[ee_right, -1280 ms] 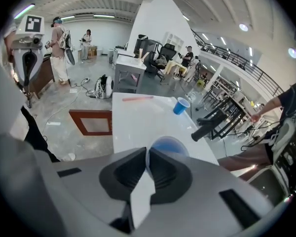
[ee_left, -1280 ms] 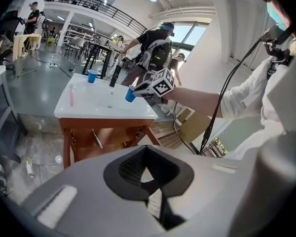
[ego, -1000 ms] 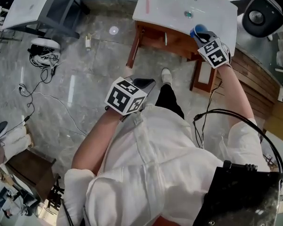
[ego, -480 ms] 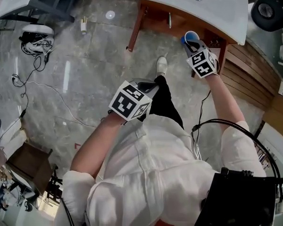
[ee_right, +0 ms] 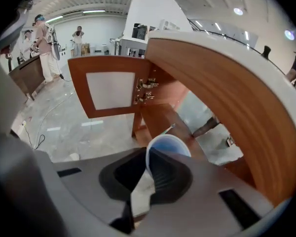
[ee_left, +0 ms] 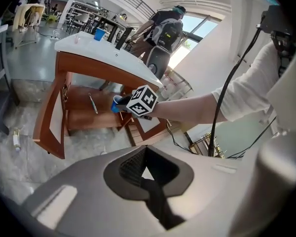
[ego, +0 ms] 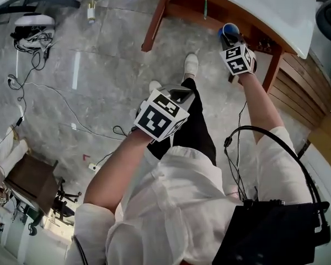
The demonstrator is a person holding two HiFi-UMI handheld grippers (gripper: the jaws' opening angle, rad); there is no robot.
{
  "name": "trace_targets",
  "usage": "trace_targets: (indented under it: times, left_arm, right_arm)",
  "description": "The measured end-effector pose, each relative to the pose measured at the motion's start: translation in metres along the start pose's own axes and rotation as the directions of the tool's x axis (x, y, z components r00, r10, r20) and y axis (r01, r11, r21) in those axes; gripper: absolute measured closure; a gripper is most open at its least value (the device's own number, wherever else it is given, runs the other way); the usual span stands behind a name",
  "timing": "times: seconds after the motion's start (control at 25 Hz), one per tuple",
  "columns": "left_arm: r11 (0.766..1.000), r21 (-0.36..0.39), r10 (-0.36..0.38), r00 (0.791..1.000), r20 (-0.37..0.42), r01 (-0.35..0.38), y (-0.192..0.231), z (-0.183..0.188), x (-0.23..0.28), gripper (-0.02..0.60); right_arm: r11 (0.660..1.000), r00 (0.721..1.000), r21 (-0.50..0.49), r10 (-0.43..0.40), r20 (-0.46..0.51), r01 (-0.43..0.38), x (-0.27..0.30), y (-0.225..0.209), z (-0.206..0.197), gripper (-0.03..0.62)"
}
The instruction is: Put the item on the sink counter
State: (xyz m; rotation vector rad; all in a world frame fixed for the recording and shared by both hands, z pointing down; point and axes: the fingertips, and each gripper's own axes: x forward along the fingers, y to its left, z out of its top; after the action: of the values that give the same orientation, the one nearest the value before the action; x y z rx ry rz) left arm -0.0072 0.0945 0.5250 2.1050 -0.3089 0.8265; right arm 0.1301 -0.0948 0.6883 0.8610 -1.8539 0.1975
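— Below the desk (ego: 281,15) edge now: the blue cup (ego: 229,31) has sunk from basin height, with the right gripper (ego: 230,38) fingers clamped on its rim.
— And the left gripper (ego: 179,95)?
— Lower too, fingers together, empty. The cup is not set down, and I'd say it needs lifting back up.

Grey marble floor (ego: 99,65) throughout. White tabletop (ego: 281,10) on red-brown wooden frame, 1 o'clock. Wooden slats (ego: 303,87), 3 o'clock. Cable bundle (ego: 28,40), 10 o'clock. Low brown furniture (ego: 30,181), 8 o'clock. Bright window (ee_left: 195,28); ceiling strip lights (ee_right: 93,11).
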Motion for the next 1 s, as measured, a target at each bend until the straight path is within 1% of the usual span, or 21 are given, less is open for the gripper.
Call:
trace_targets:
  times: [0.12,0.24,0.4,0.6,0.76,0.88,1.0]
  left_arm:
    - [1.000,-0.010,0.001,1.000,0.009,0.000,0.012,0.011,0.013,0.577]
    - [1.000,-0.018,-0.007,1.000,-0.006,0.006,0.018,0.014,0.028,0.577]
    - [0.999,-0.050,-0.008,1.000,0.005,0.008,0.027,0.021,0.044,0.577]
    - [0.997,-0.071,-0.012,1.000,0.006,0.012,0.034,0.026,0.056,0.577]
    - [0.994,-0.105,-0.010,1.000,0.013,0.012,0.047,0.030,0.060,0.577]
    - [0.989,-0.145,-0.031,0.999,0.026,0.035,0.051,0.032,0.059,0.577]
    - [0.987,-0.155,-0.032,0.999,0.034,0.037,0.055,0.032,0.060,0.577]
  right_arm:
    - [1.000,1.000,-0.014,-0.020,0.005,0.020,0.029,-0.015,-0.005,0.574]
    - [0.999,0.999,-0.034,-0.036,-0.002,0.036,0.052,-0.023,-0.015,0.574]
    - [0.997,0.998,-0.043,-0.065,-0.003,0.065,0.079,-0.045,-0.022,0.574]
    - [0.996,0.997,-0.057,-0.074,-0.013,0.073,0.105,-0.062,-0.024,0.574]
    - [0.994,0.997,-0.070,-0.081,-0.017,0.080,0.123,-0.072,-0.022,0.574]
    - [0.993,0.997,-0.086,-0.080,-0.021,0.078,0.133,-0.075,-0.022,0.574]
    - [0.993,0.997,-0.089,-0.077,-0.028,0.074,0.139,-0.078,-0.023,0.572]
